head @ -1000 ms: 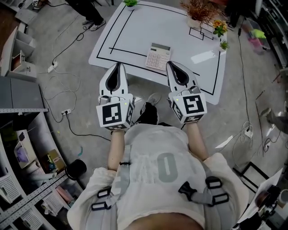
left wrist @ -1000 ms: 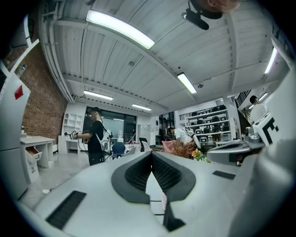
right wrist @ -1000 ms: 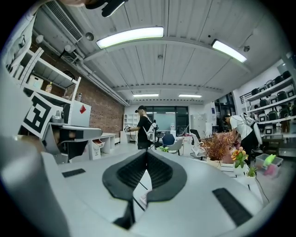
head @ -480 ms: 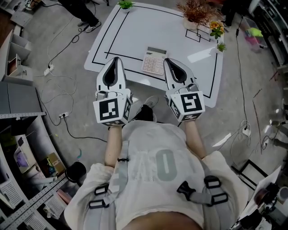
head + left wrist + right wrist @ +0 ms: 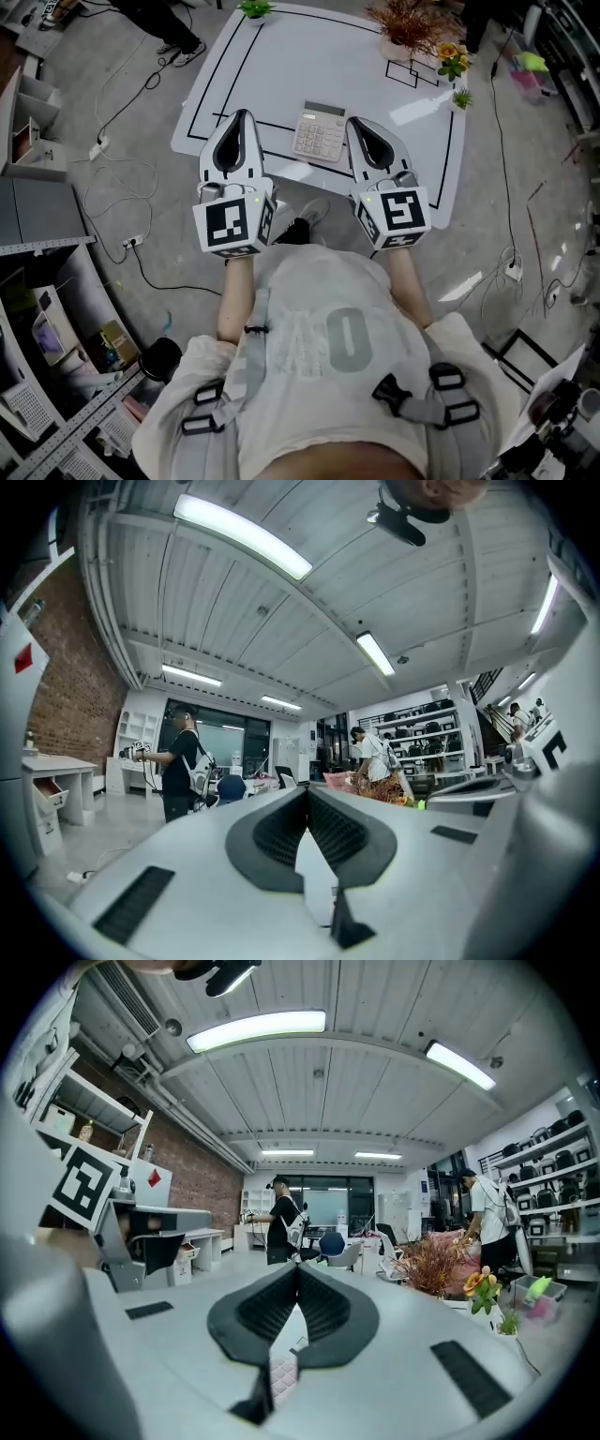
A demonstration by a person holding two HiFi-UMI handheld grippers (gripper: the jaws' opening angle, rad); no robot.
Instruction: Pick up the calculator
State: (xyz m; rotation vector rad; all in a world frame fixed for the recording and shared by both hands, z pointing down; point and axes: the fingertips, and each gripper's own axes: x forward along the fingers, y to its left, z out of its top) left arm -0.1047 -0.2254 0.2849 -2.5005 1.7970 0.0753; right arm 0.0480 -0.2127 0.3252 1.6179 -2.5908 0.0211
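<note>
A pale calculator (image 5: 320,132) with a dark display lies near the front edge of the white table (image 5: 309,56), inside black marked lines. My left gripper (image 5: 241,115) hangs over the table's front edge, left of the calculator, its jaws together and empty. My right gripper (image 5: 356,122) sits just right of the calculator, also shut and holding nothing. Both point level across the table. In the right gripper view the calculator's keys (image 5: 280,1372) show low through the slit under the joined jaws (image 5: 298,1267). The left gripper view shows only its closed jaws (image 5: 307,789) and the room.
A dried plant (image 5: 408,23), orange flowers (image 5: 453,58) and a small green plant (image 5: 461,97) stand at the table's back right; another green plant (image 5: 255,7) sits back left. Cables (image 5: 122,178) trail on the floor at left, beside shelving (image 5: 37,281). A person (image 5: 281,1225) stands beyond.
Both grippers have moved forward over the table's front edge, so their tips now flank the calculator. Their jaws stayed together throughout.
</note>
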